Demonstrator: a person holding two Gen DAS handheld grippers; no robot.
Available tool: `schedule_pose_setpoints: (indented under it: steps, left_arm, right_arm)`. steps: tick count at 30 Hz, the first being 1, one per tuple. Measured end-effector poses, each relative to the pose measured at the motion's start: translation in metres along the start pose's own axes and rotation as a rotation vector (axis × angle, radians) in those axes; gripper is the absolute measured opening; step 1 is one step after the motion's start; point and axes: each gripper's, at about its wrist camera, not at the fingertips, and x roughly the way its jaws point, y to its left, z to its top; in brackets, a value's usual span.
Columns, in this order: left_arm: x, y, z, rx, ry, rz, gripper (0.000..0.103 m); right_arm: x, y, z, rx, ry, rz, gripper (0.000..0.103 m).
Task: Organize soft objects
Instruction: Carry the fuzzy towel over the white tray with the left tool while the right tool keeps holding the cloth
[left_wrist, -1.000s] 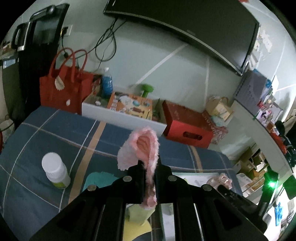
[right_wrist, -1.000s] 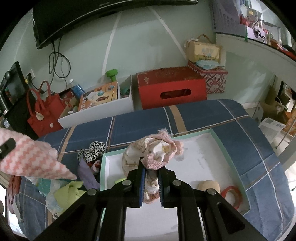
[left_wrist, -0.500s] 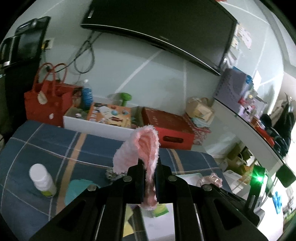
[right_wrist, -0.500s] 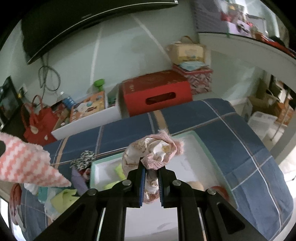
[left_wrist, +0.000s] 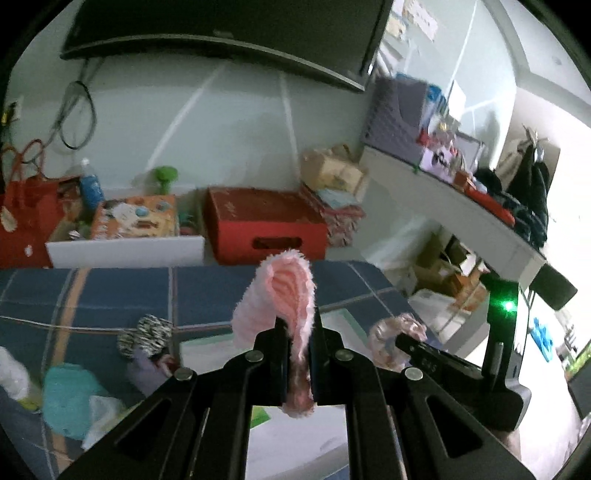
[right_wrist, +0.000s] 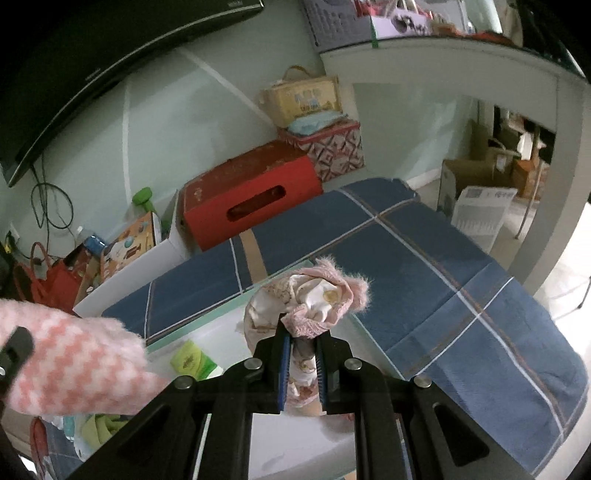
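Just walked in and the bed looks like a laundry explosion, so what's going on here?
A person is sorting soft things with a handheld gripper in each hand. The left gripper is shut on a fuzzy pink sock; the right gripper is shut on a bunched pink-and-cream cloth. Both are held above a shallow white tray on the blue plaid bedspread. More soft items are piled beside the tray.

The white tray (right_wrist: 221, 321) lies mostly hidden behind both claws.
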Motion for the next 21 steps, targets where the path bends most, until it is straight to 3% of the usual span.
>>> schedule_pose_setpoints:
  steps: [6,11,21]
  left_arm:
    - [0.048,0.003,-0.021,-0.015,0.119,-0.018,0.009]
    - [0.091,0.014,-0.049,-0.046,0.232,0.022,0.009]
    - [0.124,0.031,-0.078,-0.081,0.358,0.071,0.009]
  right_arm:
    - [0.031,-0.001,-0.007,0.006,0.065,0.015,0.014]
    - [0.052,0.000,-0.014,0.003,0.115,0.027,0.014]
    - [0.085,0.006,-0.031,-0.023,0.232,0.014,0.014]
